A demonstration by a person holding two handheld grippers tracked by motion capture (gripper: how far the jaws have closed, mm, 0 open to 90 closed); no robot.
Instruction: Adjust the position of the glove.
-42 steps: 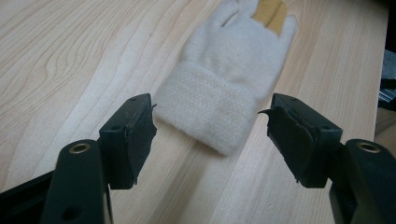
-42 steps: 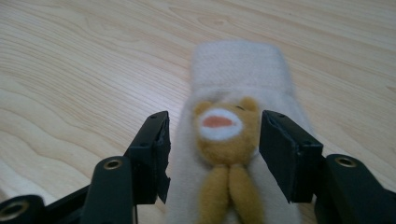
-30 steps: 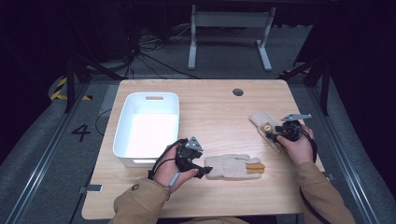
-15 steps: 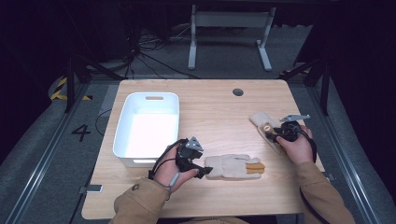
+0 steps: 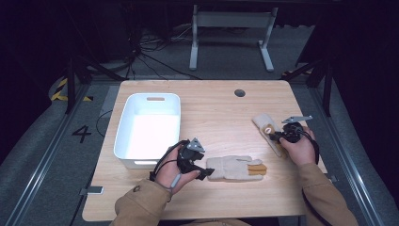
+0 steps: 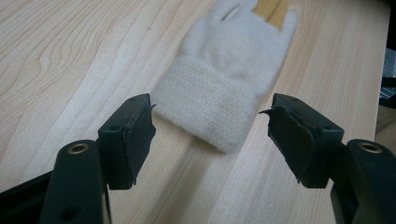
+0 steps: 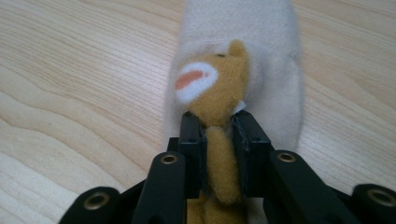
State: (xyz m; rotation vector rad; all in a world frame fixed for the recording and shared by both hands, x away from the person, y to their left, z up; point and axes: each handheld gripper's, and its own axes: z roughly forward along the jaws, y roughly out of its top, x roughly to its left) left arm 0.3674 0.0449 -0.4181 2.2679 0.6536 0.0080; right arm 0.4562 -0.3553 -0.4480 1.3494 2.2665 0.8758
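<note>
Jaws of the right gripper have just been closing and now pinch the tan bear part of the far-right glove. Left gripper gapes, released, around the near glove's cuff, beside the white bin.

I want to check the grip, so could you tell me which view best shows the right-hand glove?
The right gripper view: the glove lies close, its tan patch pinched as the right gripper has just been closing. The high view shows it small.
</note>
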